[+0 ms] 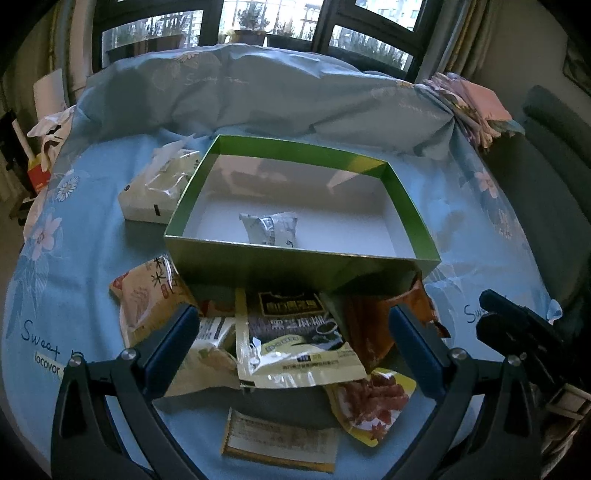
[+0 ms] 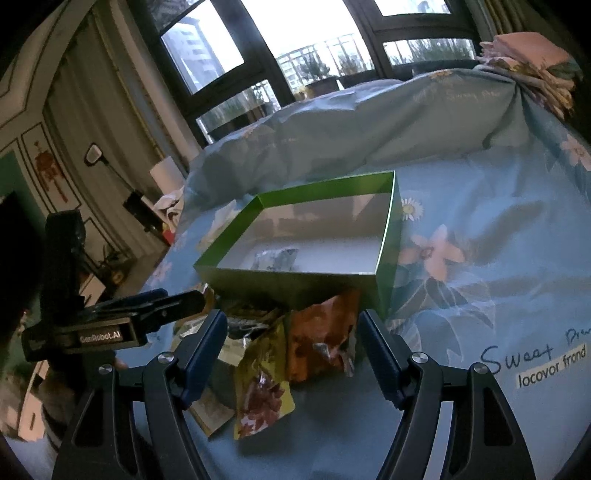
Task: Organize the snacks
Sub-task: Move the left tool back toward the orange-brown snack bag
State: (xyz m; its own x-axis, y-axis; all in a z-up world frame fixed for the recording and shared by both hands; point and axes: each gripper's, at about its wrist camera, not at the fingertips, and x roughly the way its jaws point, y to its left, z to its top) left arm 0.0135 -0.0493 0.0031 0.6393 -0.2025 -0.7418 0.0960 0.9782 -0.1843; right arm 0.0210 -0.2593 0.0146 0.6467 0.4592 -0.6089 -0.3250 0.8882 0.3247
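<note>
Bedroom interior in dim bluish daylight. A bed [image 1: 92, 258] under a light-blue floral sheet, with a bunched duvet [image 1: 295, 92] behind; dark-framed windows [image 2: 221, 55] facing a balcony with potted plants [image 1: 251, 22]; paneled wall [image 2: 44, 147] at left.

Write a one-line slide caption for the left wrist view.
Open left tongs hover over snack packets before a green box holding one silver packet.

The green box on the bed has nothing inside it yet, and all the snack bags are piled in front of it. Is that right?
Not quite. The green box already holds one silver packet, as the left wrist view shows. The other snack bags do lie in front of it on the bed.
</note>
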